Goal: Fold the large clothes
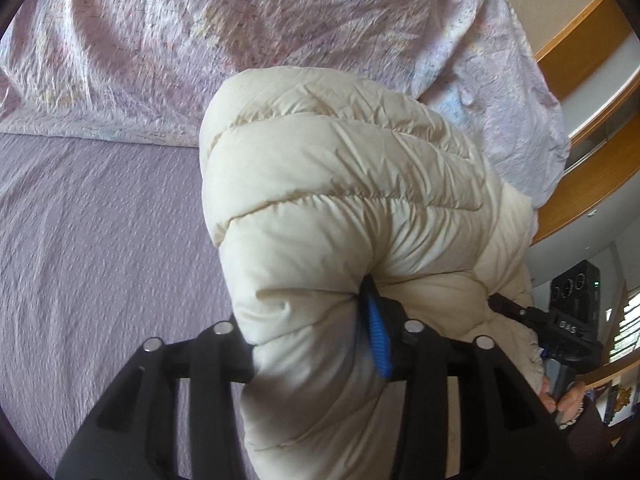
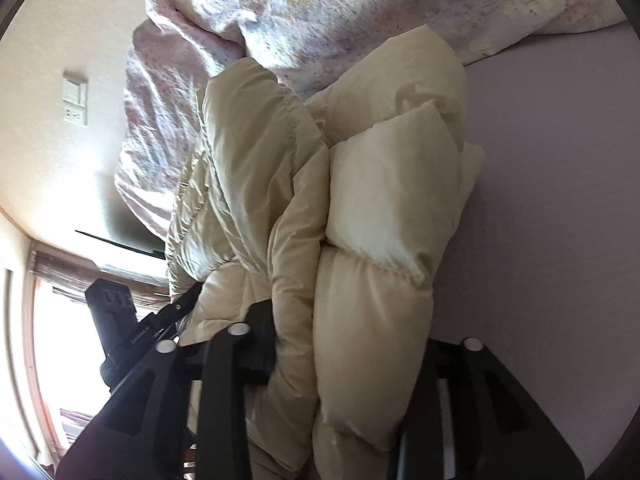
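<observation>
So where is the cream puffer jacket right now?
The cream puffer jacket lies bunched on the lilac bed sheet, its far end against the crumpled floral duvet; in both wrist views its near end sits between the gripper fingers.

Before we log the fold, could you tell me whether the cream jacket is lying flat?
No, the cream jacket is bunched into thick puffy folds.
</observation>
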The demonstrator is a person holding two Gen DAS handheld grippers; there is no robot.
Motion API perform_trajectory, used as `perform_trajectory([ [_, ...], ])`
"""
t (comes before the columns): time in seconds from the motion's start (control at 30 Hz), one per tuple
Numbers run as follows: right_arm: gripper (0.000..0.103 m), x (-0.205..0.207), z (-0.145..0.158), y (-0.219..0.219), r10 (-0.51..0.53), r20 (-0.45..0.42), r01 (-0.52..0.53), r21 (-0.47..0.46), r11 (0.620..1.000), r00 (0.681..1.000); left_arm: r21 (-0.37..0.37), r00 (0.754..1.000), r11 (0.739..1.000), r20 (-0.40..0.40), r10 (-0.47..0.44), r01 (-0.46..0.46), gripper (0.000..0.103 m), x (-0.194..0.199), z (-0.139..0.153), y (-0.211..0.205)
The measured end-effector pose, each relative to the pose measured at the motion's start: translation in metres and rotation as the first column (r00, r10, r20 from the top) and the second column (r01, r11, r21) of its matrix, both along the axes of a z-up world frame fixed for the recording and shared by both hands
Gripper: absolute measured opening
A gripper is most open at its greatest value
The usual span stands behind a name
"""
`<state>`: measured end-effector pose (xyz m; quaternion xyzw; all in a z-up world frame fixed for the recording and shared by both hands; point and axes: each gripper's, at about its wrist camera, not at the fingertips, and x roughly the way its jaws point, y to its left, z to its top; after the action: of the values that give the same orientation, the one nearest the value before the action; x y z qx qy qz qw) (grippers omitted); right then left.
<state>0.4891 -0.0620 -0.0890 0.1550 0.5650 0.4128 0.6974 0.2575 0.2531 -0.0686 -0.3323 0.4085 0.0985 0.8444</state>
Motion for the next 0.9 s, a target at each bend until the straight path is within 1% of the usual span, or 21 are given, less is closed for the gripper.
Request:
perform_trajectory([
  [0.03,0.044,-0.003,0.002,0.003,-0.004,0.005,0.004,-0.018,1.000,1.000,0.008,1.000,1.000,-0.012,0.009,-0.009,0.052,-0.001,0.000,0.000],
  [0.07,0.046,-0.005,0.006,-0.003,-0.004,0.014,0.004,-0.032,0.999,1.000,0.015,1.000,1.000,-0.016,0.013,-0.012,0.057,-0.001,0.000,-0.001],
  [0.1,0.053,-0.006,0.009,-0.005,-0.007,0.030,0.008,-0.053,0.999,1.000,0.032,0.999,0.999,-0.027,0.021,-0.021,0.059,-0.002,0.001,-0.001],
  [0.13,0.057,-0.007,0.013,-0.010,-0.011,0.050,0.014,-0.072,0.997,0.999,0.048,0.999,0.998,-0.038,0.030,-0.028,0.066,-0.001,0.003,-0.002],
  [0.17,0.058,-0.008,0.016,-0.007,-0.015,0.069,0.021,-0.084,0.996,0.997,0.064,0.998,0.997,-0.046,0.038,-0.035,0.072,-0.001,0.004,-0.002],
  [0.2,0.061,-0.010,0.022,-0.013,-0.021,0.099,0.031,-0.099,0.995,0.995,0.080,0.998,0.996,-0.051,0.044,-0.039,0.074,-0.004,0.006,-0.002],
  [0.23,0.061,-0.011,0.027,-0.017,-0.028,0.121,0.042,-0.107,0.993,0.992,0.087,0.997,0.995,-0.057,0.048,-0.043,0.078,-0.006,0.007,0.000],
  [0.27,0.061,-0.012,0.035,-0.026,-0.047,0.154,0.065,-0.116,0.991,0.987,0.096,0.996,0.994,-0.063,0.056,-0.049,0.079,-0.008,0.008,0.000],
  [0.37,0.061,-0.016,0.057,-0.046,-0.102,0.221,0.125,-0.092,0.988,0.970,0.108,0.994,0.992,-0.072,0.077,-0.069,0.080,-0.011,0.009,0.000],
  [0.43,0.061,-0.020,0.072,-0.049,-0.113,0.261,0.134,-0.061,0.989,0.959,0.139,0.993,0.986,-0.070,0.098,-0.088,0.080,-0.014,0.015,-0.002],
  [0.5,0.061,-0.028,0.083,-0.044,-0.077,0.295,0.096,-0.048,0.994,0.952,0.201,0.992,0.975,-0.055,0.111,-0.098,0.080,-0.014,0.027,-0.009],
  [0.6,0.059,-0.040,0.090,-0.027,0.000,0.319,0.019,-0.055,0.998,0.948,0.271,0.995,0.959,-0.033,0.099,-0.086,0.082,-0.013,0.044,-0.019],
  [0.63,0.057,-0.043,0.090,-0.020,0.018,0.321,0.001,-0.058,0.998,0.947,0.284,0.995,0.955,-0.029,0.093,-0.081,0.084,-0.011,0.048,-0.023],
  [0.73,0.055,-0.048,0.087,0.003,0.071,0.314,-0.051,-0.072,0.996,0.947,0.313,0.998,0.948,-0.024,0.062,-0.052,0.084,0.000,0.058,-0.039],
  [0.9,0.055,-0.052,0.084,0.031,0.114,0.311,-0.088,-0.096,0.991,0.943,0.336,0.999,0.942,-0.049,0.021,-0.004,0.084,0.014,0.056,-0.058],
])
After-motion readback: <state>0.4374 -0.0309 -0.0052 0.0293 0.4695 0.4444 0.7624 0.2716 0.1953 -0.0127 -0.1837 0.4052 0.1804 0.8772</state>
